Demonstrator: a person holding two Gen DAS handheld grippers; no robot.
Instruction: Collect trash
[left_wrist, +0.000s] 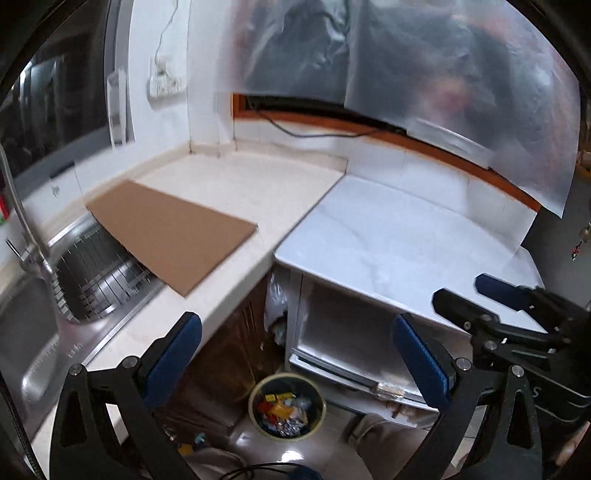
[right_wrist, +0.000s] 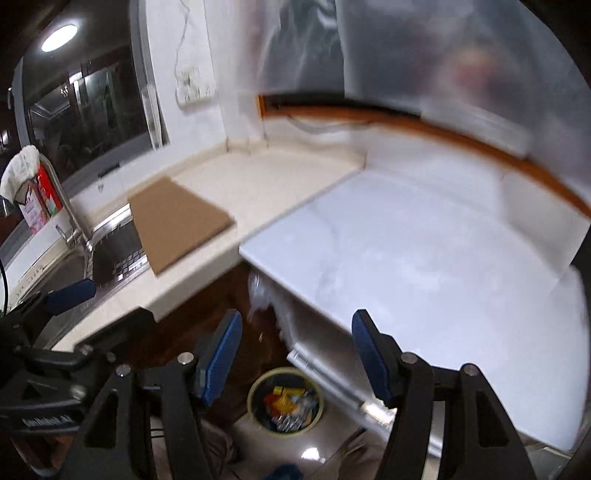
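Above the bin on the floor | both hand-held grippers, left and right, jaws apart, empty | trash inside the bin: light, crinkly wrappers, probably pinch by an edge | table behind the bin carries cardboard.

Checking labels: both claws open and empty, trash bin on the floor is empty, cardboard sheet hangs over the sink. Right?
Not quite: the trash bin is not empty. The left wrist view shows colourful wrappers inside it. The rest holds: left claw and right claw open and empty, cardboard sheet overhanging the sink.
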